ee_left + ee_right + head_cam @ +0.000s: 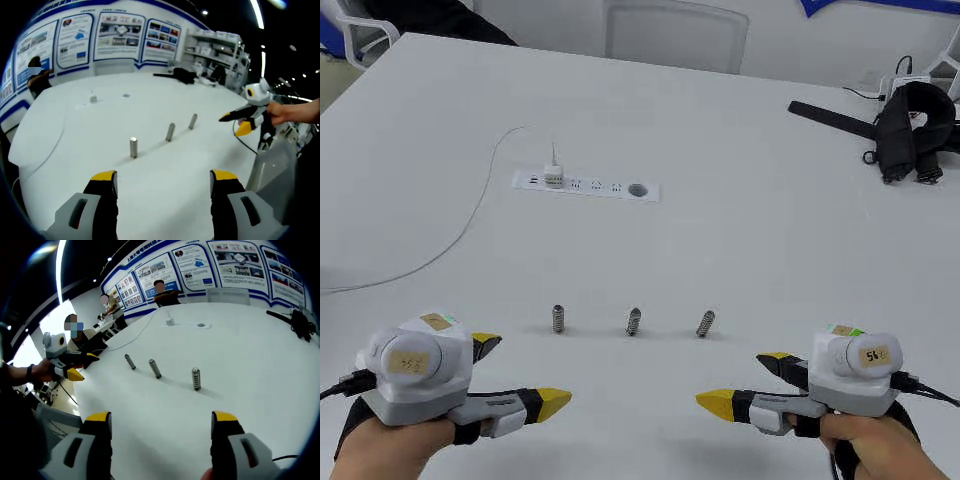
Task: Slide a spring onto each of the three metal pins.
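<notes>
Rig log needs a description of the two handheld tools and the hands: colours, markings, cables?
The left tool and right tool match. Each has a pale grey body and grey slotted jaw arms that turn black and end in yellow tips. Each carries a tan sticker with handwritten marks too small to read, and a black cable leaves the rear. The left hand and right hand are ungloved.

The head view looks down on the left gripper (525, 371) and right gripper (736, 380) from just behind. Their own views face inward, low over the table (740, 250), sharing the three pins (633, 321) ahead.
</notes>
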`<state>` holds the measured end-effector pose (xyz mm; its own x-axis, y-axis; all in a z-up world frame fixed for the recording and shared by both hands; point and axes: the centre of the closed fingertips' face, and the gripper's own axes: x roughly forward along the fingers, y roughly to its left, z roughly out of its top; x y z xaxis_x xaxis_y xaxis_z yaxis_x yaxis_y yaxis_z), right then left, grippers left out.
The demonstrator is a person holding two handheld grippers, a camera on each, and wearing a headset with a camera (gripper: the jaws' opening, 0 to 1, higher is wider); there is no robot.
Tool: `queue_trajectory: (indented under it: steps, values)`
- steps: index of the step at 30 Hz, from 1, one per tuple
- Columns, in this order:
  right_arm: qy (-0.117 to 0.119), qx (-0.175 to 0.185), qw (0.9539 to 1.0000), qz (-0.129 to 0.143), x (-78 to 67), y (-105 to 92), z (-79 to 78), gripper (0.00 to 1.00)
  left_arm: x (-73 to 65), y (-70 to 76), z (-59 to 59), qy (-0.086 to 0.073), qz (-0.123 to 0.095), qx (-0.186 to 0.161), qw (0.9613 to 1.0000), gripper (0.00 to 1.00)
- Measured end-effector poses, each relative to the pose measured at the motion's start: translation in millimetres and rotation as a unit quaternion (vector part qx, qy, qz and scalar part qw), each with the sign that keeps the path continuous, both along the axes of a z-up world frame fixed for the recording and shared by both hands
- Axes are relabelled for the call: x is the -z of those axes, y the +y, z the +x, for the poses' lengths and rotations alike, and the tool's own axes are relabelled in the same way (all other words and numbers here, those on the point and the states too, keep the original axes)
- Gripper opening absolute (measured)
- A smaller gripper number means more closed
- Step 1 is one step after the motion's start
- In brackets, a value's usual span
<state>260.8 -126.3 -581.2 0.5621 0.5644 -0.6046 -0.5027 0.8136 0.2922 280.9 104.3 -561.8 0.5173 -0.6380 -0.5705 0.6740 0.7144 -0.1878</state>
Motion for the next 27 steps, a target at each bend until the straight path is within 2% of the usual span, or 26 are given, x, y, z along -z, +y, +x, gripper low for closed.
queue_trajectory:
  steps: [6,13,27]
  values:
    - [-0.002,-0.001,1.0,0.005,-0.6,4.5,-1.8,0.85,1.2,3.0,0.1,0.002,-0.001,-0.008,1.0,0.77]
    - [-0.001,-0.006,1.0,0.0,3.1,6.1,-4.0,0.87,4.0,6.4,0.4,0.003,0.002,-0.009,1.0,0.77]
    - [0.005,-0.015,0.9998,-0.008,6.7,6.8,-7.5,0.88,6.7,4.1,-2.5,0.006,0.006,-0.002,1.0,0.8]
